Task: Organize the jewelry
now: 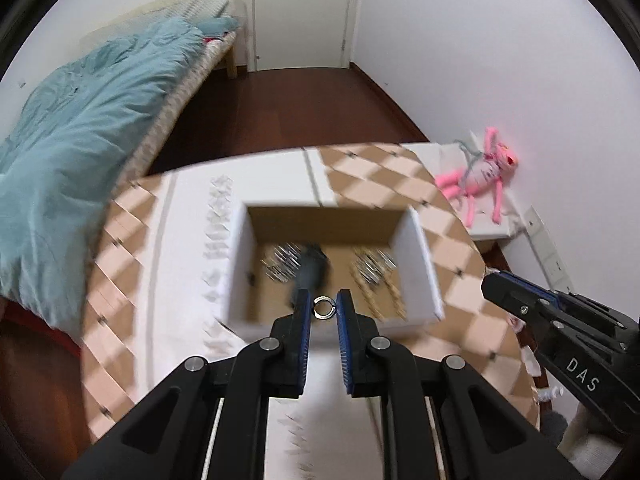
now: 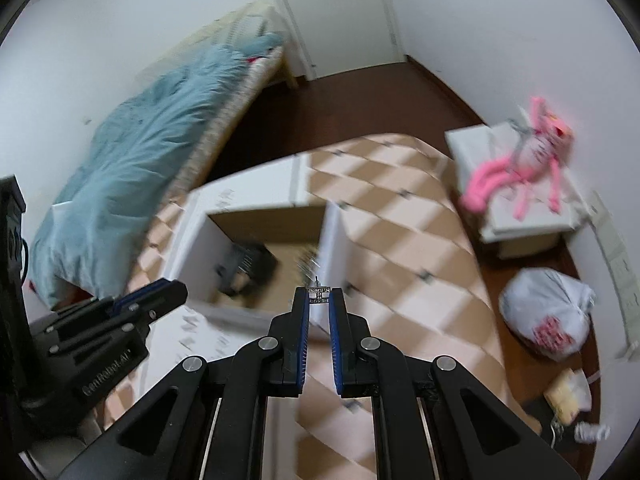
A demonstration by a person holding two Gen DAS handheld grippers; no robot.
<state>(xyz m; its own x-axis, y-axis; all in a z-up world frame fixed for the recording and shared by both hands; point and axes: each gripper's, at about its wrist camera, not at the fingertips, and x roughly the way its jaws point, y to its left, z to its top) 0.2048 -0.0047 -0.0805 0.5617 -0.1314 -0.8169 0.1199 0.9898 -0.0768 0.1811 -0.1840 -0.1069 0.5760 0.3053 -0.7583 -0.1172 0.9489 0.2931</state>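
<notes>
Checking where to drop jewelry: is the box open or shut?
Open: the box has no lid on, its brown floor and jewelry show.

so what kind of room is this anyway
Most likely a bedroom in a home: a bed with a rumpled teal duvet runs along one wall, a white door closes the far end, and a pink plush toy lies on a low white stand.

"DAS" on right hand-held gripper [image 1: 490,280]; "GenRobot.AI" on left hand-held gripper [image 2: 172,286].

Bright, motion-blurred (fisheye-warped edges)
</notes>
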